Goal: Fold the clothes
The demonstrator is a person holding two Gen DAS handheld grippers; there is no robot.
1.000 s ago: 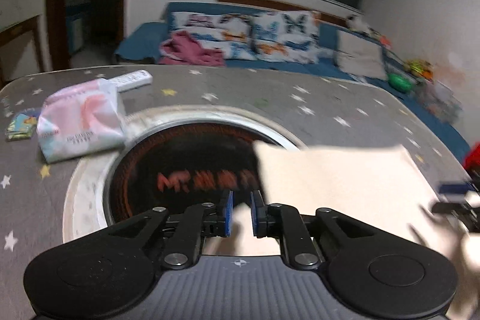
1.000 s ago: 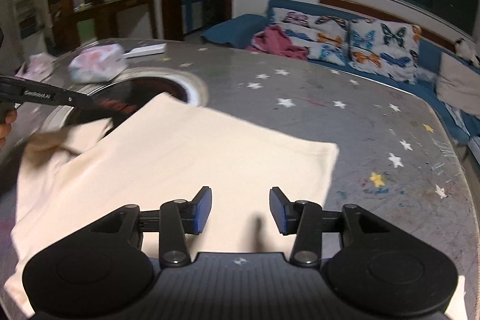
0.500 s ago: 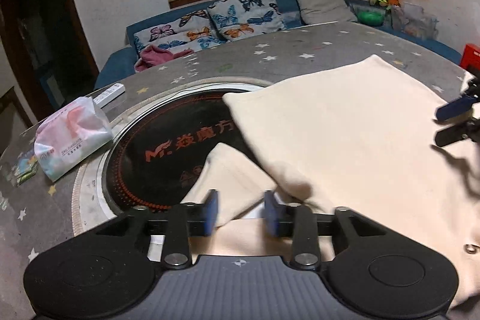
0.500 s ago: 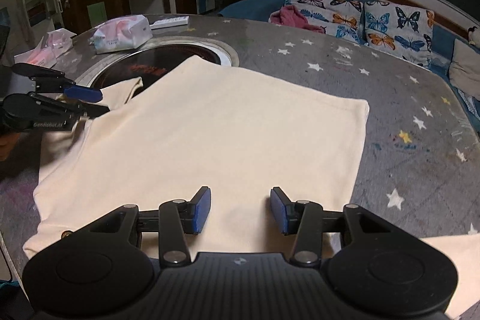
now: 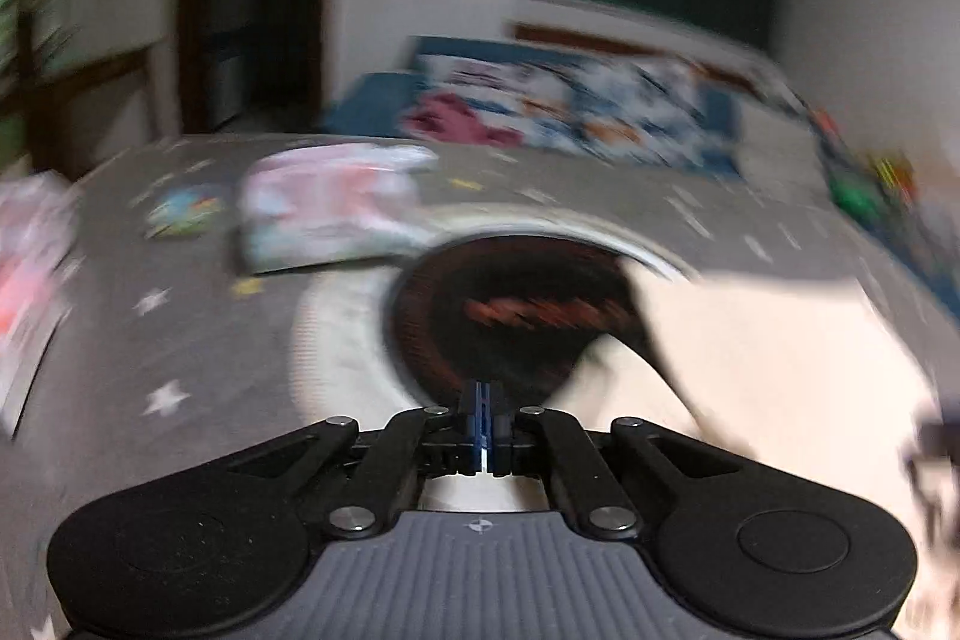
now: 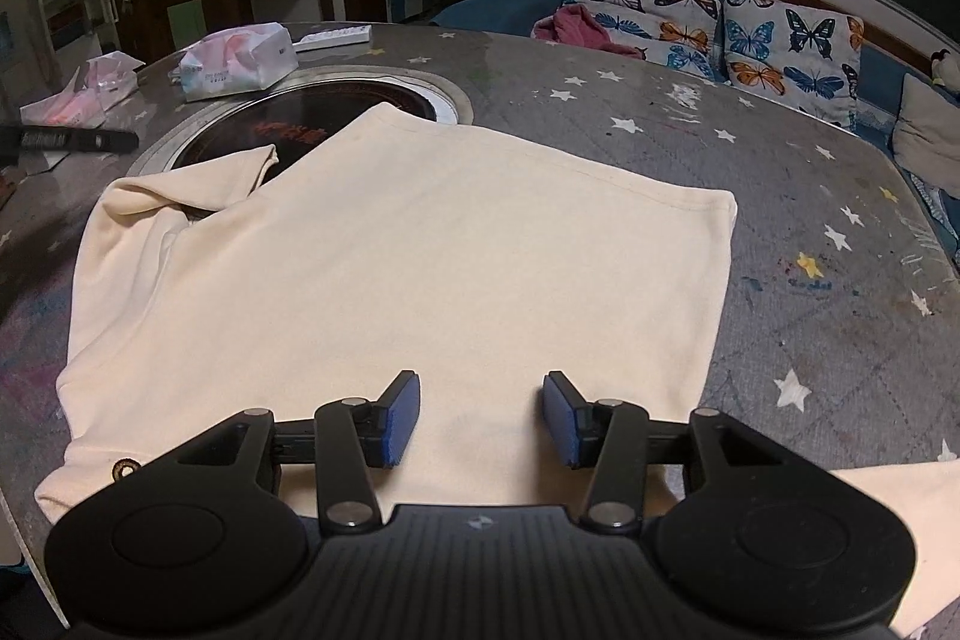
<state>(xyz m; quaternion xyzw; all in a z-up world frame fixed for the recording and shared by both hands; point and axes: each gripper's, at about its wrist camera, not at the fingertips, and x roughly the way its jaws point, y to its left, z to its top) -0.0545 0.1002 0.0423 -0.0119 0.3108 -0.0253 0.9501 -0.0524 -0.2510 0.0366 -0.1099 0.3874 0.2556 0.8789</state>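
Now the cream shirt (image 6: 408, 244) lies flat on the starry table (image 6: 810, 196), its hem edge toward bare tabletop. Right gripper (image 6: 480, 418) hovers spread above it; left gripper (image 5: 482, 421) pressed together, empty. Labels unreadable.

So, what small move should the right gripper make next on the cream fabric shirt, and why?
Probably move the open right gripper to the sleeve sticking out at lower right and close on it. The cream fabric shirt lies flat, the other sleeve looks already folded inward, and this one is not yet folded.
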